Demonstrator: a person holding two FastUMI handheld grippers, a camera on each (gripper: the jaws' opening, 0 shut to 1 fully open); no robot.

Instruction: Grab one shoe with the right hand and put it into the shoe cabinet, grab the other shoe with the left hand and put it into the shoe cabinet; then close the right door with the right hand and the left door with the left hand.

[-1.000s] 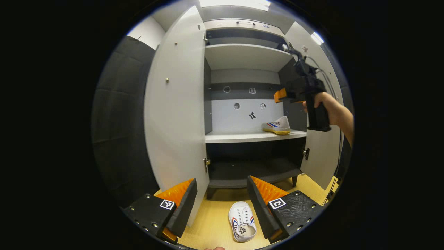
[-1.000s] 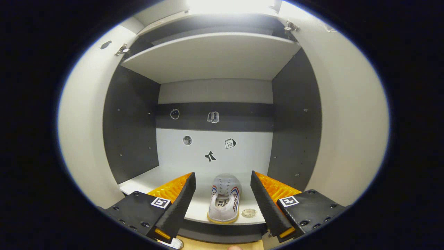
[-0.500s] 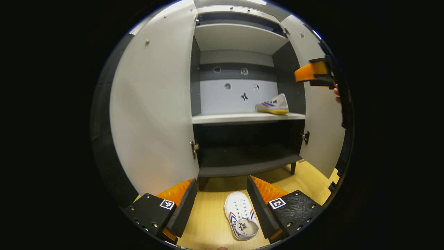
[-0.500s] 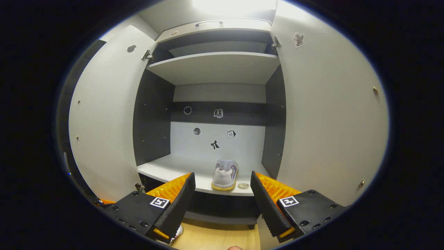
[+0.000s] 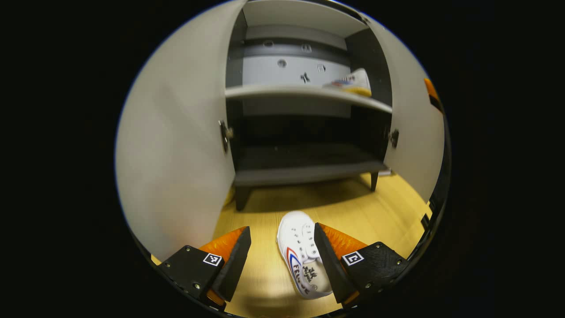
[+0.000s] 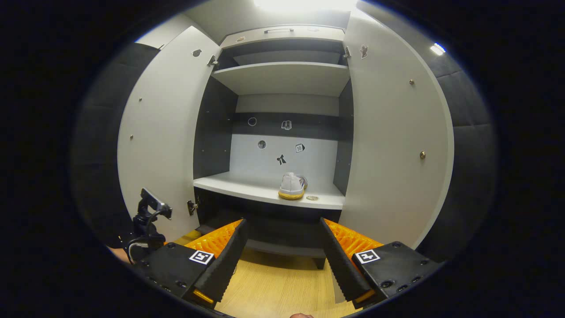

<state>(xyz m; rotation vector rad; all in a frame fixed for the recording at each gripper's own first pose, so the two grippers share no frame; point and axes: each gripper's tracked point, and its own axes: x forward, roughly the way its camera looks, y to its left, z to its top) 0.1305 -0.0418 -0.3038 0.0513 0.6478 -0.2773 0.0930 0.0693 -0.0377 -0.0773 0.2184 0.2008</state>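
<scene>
1 shoe [image 6: 292,187] sits shelved in the cabinet [image 6: 282,79] ahead of our right tongs [image 6: 281,260], spread and empty. Our left tongs [image 5: 280,260], also spread, straddle the floor shoe [image 5: 300,251]; we risk pinching only its tongue if off-centre.

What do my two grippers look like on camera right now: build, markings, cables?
The left gripper and the right gripper are built alike: two wedge-shaped ribbed fingers on black textured blocks with screws, each block bearing a small square black-and-white marker. The right gripper view also shows a black camera mount with looping cables.
</scene>
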